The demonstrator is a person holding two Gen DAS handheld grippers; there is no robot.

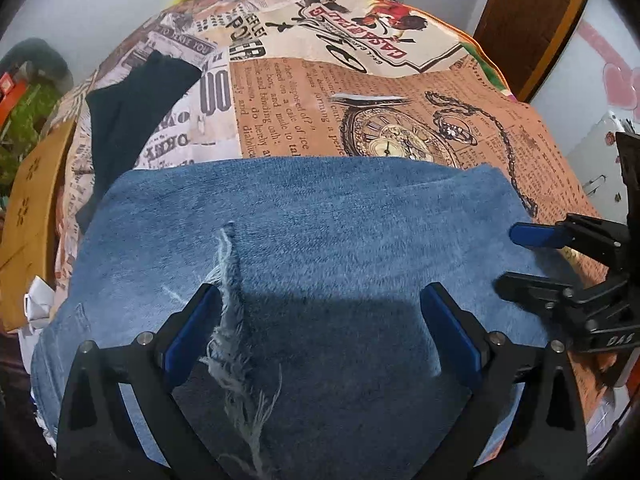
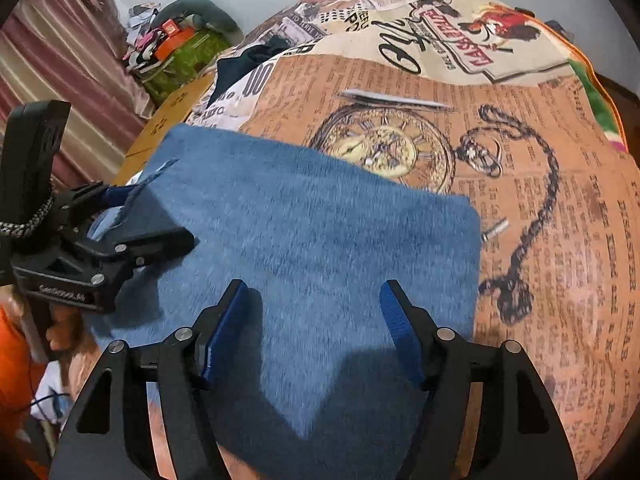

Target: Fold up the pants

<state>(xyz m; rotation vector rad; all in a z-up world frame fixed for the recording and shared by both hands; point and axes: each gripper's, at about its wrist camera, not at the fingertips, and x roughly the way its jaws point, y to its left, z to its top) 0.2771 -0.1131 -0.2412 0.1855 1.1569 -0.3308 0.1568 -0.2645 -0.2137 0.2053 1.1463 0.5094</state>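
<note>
Blue denim pants (image 1: 320,232) lie folded in a flat rectangle on a newspaper-print bedspread (image 1: 400,92). A frayed hem (image 1: 232,320) runs up between the fingers of my left gripper (image 1: 320,316), which is open just above the denim. My right gripper (image 1: 508,256) enters that view from the right, open, at the denim's right edge. In the right wrist view the pants (image 2: 320,232) fill the centre. My right gripper (image 2: 312,312) is open over them. My left gripper (image 2: 152,216) is at the left, open, with the frayed hem between its fingers.
A dark garment (image 1: 128,120) lies on the bedspread at the far left. A cardboard box (image 1: 32,208) stands beside the bed on the left. A small metal piece (image 2: 495,229) lies on the bedspread (image 2: 540,208) right of the denim. Clutter (image 2: 172,48) sits by the curtain.
</note>
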